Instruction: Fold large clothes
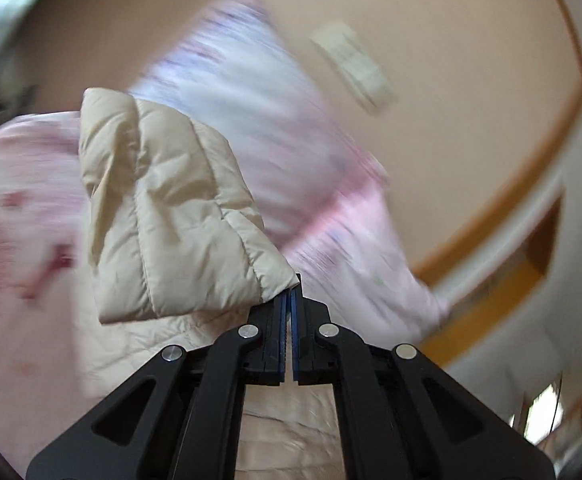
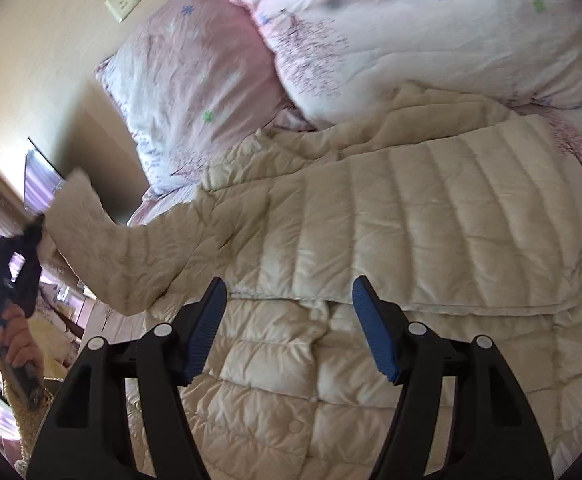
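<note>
Cream quilted down jacket [image 2: 391,240] lay spread across the bed [image 2: 571,136], below the pillow [image 2: 195,92] and duvet [image 2: 431,28]. Left gripper [image 1: 290,300] was clenched on the sleeve cuff [image 1: 163,216], holding it off the bed. Right gripper [image 2: 289,328] was released, nothing between its pads, hovering above the body panels. Looked light, puffy, soft, with a slick shell. I'd pinch stitched seams or hems, not the loft.
</note>
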The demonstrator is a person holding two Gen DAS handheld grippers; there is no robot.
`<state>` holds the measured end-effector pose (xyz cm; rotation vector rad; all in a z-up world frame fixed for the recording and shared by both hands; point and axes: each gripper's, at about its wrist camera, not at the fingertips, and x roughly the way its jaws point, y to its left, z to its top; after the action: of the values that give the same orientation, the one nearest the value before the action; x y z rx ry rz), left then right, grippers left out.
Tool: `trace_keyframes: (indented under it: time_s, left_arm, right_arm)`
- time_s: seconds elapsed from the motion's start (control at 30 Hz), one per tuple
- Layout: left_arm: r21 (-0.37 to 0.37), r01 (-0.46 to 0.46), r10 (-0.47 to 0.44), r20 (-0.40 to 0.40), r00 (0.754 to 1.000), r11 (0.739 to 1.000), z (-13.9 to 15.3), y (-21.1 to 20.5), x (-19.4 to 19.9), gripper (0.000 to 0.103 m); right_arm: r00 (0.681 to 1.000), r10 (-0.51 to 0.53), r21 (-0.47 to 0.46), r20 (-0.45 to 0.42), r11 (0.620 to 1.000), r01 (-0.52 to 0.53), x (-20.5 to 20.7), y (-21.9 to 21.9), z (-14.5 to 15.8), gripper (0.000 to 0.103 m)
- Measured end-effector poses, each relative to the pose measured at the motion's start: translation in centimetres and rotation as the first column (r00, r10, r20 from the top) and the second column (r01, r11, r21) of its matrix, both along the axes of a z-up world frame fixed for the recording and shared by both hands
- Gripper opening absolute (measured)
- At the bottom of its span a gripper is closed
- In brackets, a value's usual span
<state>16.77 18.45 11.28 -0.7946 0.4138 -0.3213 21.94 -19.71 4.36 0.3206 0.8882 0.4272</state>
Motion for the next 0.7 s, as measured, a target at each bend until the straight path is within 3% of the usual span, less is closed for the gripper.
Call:
trace_keyframes:
  time_s: [0.17,0.3,0.4,0.47,0.5,0.53,0.63,0.7]
  left_arm:
    - [0.098,0.229,-0.227,-0.03,0.973,0.968,-1.3,-10.7,2.9,0.0]
    - [0.169,0.365,-0.338,-0.171,0.926,0.915,-5.2,-17.7,5.1,0.0]
    - [0.204,0.42,-0.368,-0.249,0.896,0.884,-7.3,-20.5,6.2,0.002]
    - [0.228,0.453,-0.388,-0.28,0.878,0.862,-8.3,-21.5,6.4,0.023]
    - [0.229,0.463,-0.397,-0.281,0.874,0.856,-8.4,-21.5,6.3,0.056]
    - [0.233,0.46,-0.399,-0.266,0.878,0.857,-8.3,-21.4,5.9,0.075]
    - [0.256,0.444,-0.405,-0.193,0.894,0.859,-6.5,-19.6,4.4,0.089]
    - [0.251,0.427,-0.396,-0.167,0.903,0.869,-5.3,-17.7,3.4,0.091]
  right_arm:
    - [0.996,-0.084,-0.005,-0.003,0.996,0.084,0.1,-2.8,-0.7,0.066]
    - [0.988,-0.155,-0.001,-0.025,0.988,0.155,0.5,-5.3,-1.6,0.066]
    - [0.979,-0.202,-0.006,-0.034,0.979,0.202,0.7,-7.0,-2.1,0.066]
    - [0.972,-0.231,-0.008,-0.039,0.973,0.231,0.9,-8.0,-2.3,0.066]
    - [0.971,-0.237,-0.008,-0.04,0.972,0.237,0.9,-8.3,-2.3,0.066]
    - [0.97,-0.242,-0.01,-0.038,0.97,0.242,0.8,-8.6,-2.3,0.066]
    - [0.977,-0.215,-0.023,0.002,0.976,0.215,0.3,-8.2,-1.5,0.065]
    - [0.985,-0.167,-0.043,0.046,0.985,0.169,-0.2,-7.1,-0.8,0.061]
